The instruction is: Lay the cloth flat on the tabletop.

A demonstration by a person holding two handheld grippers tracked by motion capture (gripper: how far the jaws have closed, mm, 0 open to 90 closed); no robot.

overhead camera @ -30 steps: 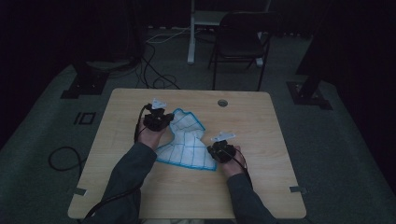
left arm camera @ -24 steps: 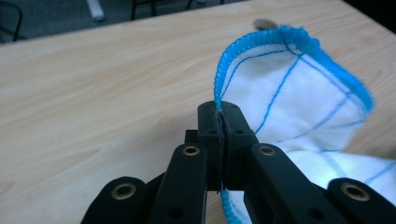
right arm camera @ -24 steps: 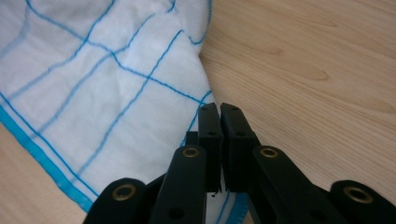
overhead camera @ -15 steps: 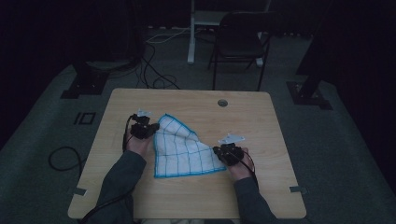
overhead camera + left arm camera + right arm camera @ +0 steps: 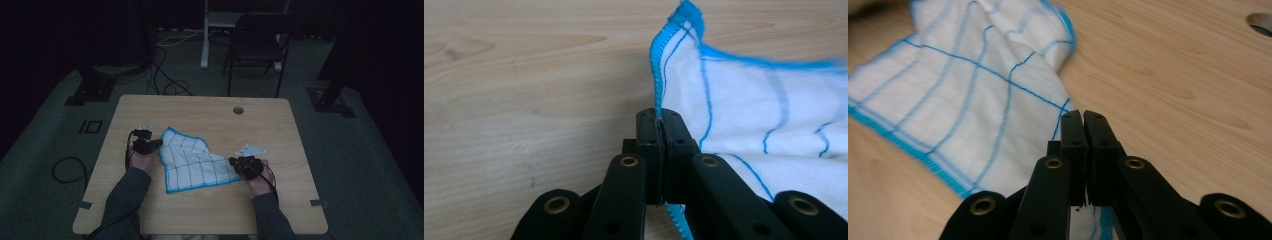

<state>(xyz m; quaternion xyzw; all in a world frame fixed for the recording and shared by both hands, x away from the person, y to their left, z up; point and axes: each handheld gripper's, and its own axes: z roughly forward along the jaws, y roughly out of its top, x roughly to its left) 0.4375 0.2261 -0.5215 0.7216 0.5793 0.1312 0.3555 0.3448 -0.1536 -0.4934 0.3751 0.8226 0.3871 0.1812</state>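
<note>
Dark room, pale wooden table (image 5: pixel 210 210) with a cable hole at its far edge. My left gripper (image 5: pixel 156 145) is clamped on the blue hem of the white checked cloth (image 5: pixel 197 165), which spreads to its right. My right gripper (image 5: pixel 235 162) pinches the opposite corner, cloth lying to its left.

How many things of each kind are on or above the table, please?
cloth, white with blue grid lines: 1
grippers, both shut on the cloth: 2, the left gripper and the right gripper
table with a round hole: 1
Total: 4
</note>
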